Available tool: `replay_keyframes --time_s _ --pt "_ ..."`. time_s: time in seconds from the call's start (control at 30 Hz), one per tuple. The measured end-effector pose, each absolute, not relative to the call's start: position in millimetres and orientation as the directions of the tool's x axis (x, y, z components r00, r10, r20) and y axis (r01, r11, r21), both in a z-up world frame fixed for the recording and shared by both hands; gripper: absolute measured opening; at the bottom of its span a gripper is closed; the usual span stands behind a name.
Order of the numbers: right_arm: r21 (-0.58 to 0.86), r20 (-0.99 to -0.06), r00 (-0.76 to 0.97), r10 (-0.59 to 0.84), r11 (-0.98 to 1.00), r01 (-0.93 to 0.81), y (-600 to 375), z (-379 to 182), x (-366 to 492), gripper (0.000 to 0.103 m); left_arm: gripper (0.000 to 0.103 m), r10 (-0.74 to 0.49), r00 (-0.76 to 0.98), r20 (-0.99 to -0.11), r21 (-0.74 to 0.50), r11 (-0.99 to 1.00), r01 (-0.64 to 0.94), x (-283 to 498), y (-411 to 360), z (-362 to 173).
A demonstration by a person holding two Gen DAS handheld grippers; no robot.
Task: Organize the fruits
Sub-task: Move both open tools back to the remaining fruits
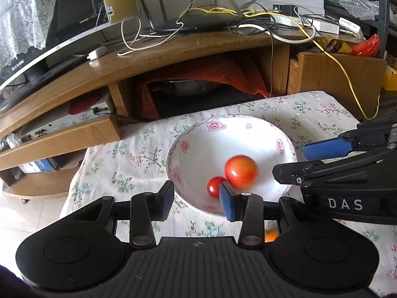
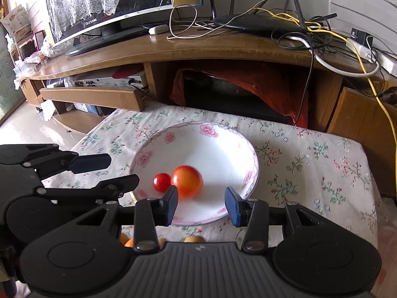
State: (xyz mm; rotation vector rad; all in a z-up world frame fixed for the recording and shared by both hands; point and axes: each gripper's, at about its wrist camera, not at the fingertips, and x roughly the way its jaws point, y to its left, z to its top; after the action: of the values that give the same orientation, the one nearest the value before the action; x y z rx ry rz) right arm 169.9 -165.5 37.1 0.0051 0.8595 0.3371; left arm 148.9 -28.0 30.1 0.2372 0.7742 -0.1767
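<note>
From my left wrist, my left gripper stands apart and empty over the near rim of the bowl, which sits mid-table on the floral cloth; the big tomato and small tomato lie inside, and a careless dip could clip the rim and tip it. From my right wrist, my right gripper is likewise apart and empty; the oranges near the table's front edge sit half hidden, so I might nudge one off.

Both wrist views look steeply down, close over the bowl, left view from its left, right view from its right
</note>
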Motion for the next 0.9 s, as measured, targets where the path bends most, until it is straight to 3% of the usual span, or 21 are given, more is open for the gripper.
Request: replay_keyframes --time_s 0.27,0.4,0.9 --pt "0.151 -0.754 0.58 0.309 0.94 -0.305 -157.3 37.8 144.8 0.034 0.05 -0.084 0.679 -0.729 0.12 0.961 0.249 127.5 -17.6 28.9" --pt "0.173 -0.765 0.556 0.325 0.935 -0.31 -155.2 34.5 133.0 0.034 0.062 -0.102 0.657 -0.747 0.092 0.963 0.255 117.4 -8.3 24.9" --pt "0.182 -0.818 0.463 0.341 0.918 -0.354 -141.1 7.5 134.5 0.034 0.066 -0.138 0.581 -0.802 0.013 0.969 0.247 105.7 21.1 11.6"
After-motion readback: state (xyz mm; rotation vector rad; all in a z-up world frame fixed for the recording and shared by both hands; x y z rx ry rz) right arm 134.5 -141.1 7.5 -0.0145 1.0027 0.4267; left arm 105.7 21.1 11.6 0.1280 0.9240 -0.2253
